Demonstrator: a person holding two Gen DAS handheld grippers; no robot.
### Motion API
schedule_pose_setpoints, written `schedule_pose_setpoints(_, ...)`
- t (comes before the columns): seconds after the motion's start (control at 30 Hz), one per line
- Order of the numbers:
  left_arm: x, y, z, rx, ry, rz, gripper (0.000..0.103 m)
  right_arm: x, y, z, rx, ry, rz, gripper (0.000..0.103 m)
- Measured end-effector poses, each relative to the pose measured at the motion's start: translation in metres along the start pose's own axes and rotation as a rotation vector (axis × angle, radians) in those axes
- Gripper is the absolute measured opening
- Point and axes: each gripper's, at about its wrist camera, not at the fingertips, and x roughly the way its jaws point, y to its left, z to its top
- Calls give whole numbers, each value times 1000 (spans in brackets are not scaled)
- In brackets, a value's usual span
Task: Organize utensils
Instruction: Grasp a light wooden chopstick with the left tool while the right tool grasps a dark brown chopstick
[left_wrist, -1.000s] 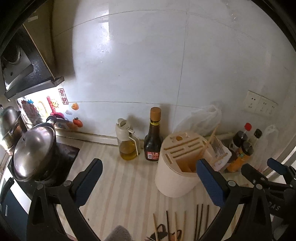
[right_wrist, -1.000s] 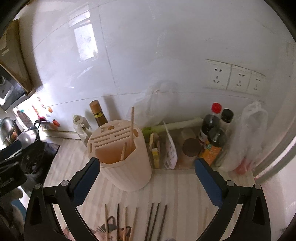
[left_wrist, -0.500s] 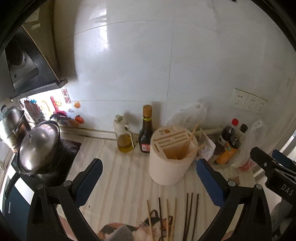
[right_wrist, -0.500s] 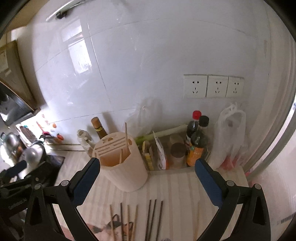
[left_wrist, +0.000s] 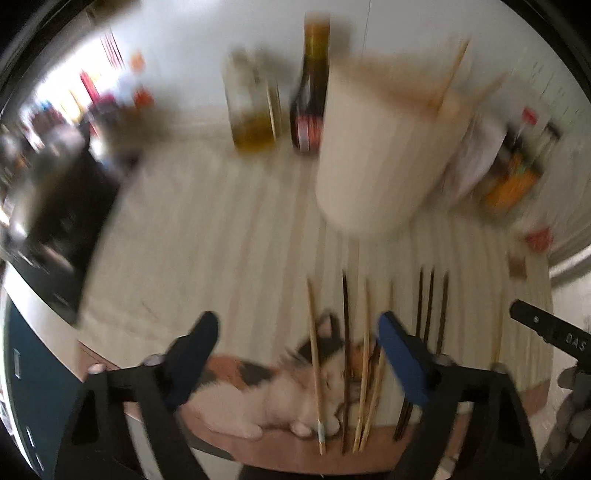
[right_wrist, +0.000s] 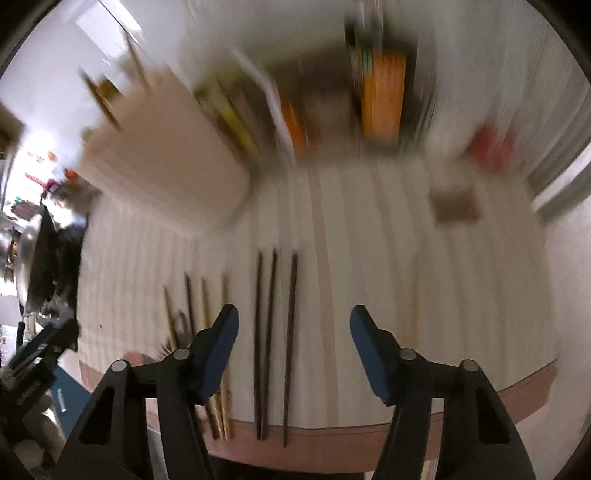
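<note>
your left gripper (left_wrist: 295, 347) points steeply down at the near edge of the table (left_wrist: 207, 236); its jaws stand apart and have just been closing, with nothing pressed between the pads; below them lie the pale chopsticks (left_wrist: 316, 369), side by side across a cat picture (left_wrist: 255, 384) printed on the table's covering, their long axes running near to far, so the sticks lie across the line from one jaw to the other; one dark stick (left_wrist: 346, 354) lies among the pale ones; your right gripper (right_wrist: 293, 334) hangs over the three dark chopsticks (right_wrist: 273, 332), jaws likewise apart and just been closing, empty; the sticks lie parallel, near to far, tips toward the holder, left of centre in the gap; the cream utensil holder (left_wrist: 373, 147) stands far of both groups, nearer your left hand's sticks in line, with a couple of pale sticks already standing in it; the oil jar (left_wrist: 255, 107) and the dark bottle (left_wrist: 308, 85) stand to its left by the wall; both views are smeared, so fine contact is hard to read; in my judgement each hand is nearest its own bundle, and the grasp turns on the jaws straddling the sticks crosswise to their length, then lifting them toward the holder.
</note>
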Motion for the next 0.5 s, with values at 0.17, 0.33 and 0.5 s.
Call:
schedule_pose_setpoints(0.17, 78, -3, -26, 0, 197, -29, 44, 66, -9, -13, 25, 129, 2, 43)
schedule_pose_setpoints(0.33, 116, -9, -38, 25, 253, -9, 38, 99, 0, -16, -1, 171, 4, 33)
schedule_pose_setpoints(0.5, 118, -16, -38, 62, 238, 8, 28, 116, 18, -18, -74, 199, -73, 8)
